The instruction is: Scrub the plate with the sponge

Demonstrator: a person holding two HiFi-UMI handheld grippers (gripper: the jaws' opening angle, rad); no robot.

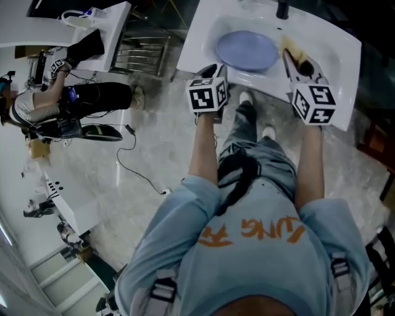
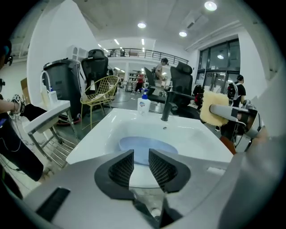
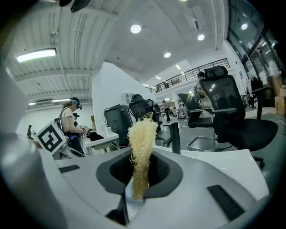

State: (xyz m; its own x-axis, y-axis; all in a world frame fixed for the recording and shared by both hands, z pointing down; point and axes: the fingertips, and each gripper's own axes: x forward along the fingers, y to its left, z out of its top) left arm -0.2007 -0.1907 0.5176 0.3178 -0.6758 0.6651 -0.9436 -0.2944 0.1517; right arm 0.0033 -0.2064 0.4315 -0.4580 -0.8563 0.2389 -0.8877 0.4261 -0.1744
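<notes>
1. Left gripper (image 2: pixel 140 157) hovers at the front edge of the white sink (image 1: pixel 197 38). It points down into the basin, its jaws apart with nothing between them.
2. The right gripper (image 3: pixel 139 185) is clamped on the yellow fibrous sponge (image 3: pixel 142 143), which sticks out well past the tips. In the head view the sponge hangs over the right side of the basin, below the faucet (image 1: pixel 282 9) and beside the plate without touching it.
3. The blue plate (image 1: pixel 247 50) lies flat in the left half of the basin, directly ahead of the left gripper's open jaws in the left gripper view. Nothing holds it.
4. I judge this to be the approach step. Both tools are at the sink, but scrubbing has not begun because the sponge is not on the plate.
5. The next move probably calls for two things:
   - The left gripper closes on the plate's near rim, or presses on it, so the plate cannot slide on the smooth basin.
   - The right gripper carries the sponge left and down until its face lies on the plate, then rubs across it.
</notes>
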